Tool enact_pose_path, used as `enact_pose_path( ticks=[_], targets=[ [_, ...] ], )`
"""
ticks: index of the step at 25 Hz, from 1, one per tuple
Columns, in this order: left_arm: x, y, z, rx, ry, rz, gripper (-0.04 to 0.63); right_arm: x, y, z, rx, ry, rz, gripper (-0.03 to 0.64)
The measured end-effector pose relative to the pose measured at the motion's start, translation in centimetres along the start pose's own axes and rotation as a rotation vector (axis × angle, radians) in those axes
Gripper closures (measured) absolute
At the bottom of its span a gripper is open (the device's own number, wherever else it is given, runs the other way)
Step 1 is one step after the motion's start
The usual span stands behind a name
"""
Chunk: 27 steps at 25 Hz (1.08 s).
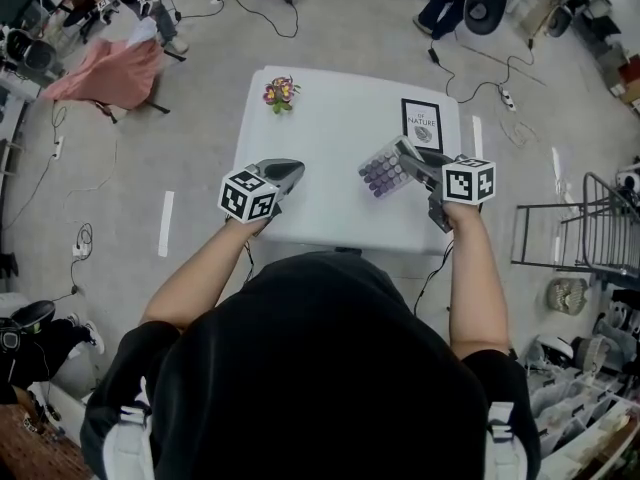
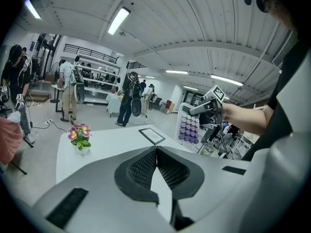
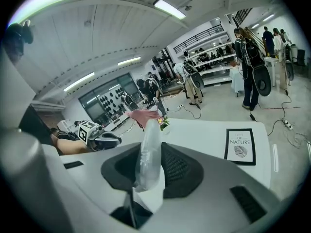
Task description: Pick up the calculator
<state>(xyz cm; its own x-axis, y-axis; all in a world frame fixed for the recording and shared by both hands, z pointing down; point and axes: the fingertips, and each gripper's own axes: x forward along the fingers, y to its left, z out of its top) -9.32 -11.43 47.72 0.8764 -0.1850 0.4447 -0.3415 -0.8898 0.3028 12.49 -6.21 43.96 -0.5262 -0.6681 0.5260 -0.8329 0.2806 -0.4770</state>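
Note:
My right gripper (image 1: 408, 160) is shut on the calculator (image 1: 384, 169), a clear-cased one with rows of purple keys, and holds it lifted over the right half of the white table (image 1: 335, 133). In the right gripper view the calculator (image 3: 147, 149) stands edge-on between the dark pads. The left gripper view shows the calculator (image 2: 189, 128) hanging from the right gripper (image 2: 203, 109) off to the right. My left gripper (image 1: 286, 173) hovers over the table's left front part, jaws closed together with nothing between them (image 2: 156, 151).
A small pot of flowers (image 1: 280, 94) stands at the table's far left. A framed "NATURE" card (image 1: 421, 124) lies at the far right. Cables run across the floor, a metal rack (image 1: 590, 233) stands to the right, and people stand beyond the table.

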Motion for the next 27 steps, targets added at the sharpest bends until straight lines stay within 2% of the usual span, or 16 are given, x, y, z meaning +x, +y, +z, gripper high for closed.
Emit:
enact_pose_path(
  ticks=[6,27],
  targets=[
    [-0.9,-0.7,0.3,0.011,-0.006,-0.004,0.577,-0.2,0.0,0.0,0.002,-0.025,-0.030,0.506],
    [-0.5,-1.2,-0.3,0.003,0.000,0.001,0.576,0.2,-0.4,-1.7,0.027,-0.004,-0.011,0.508]
  ],
)
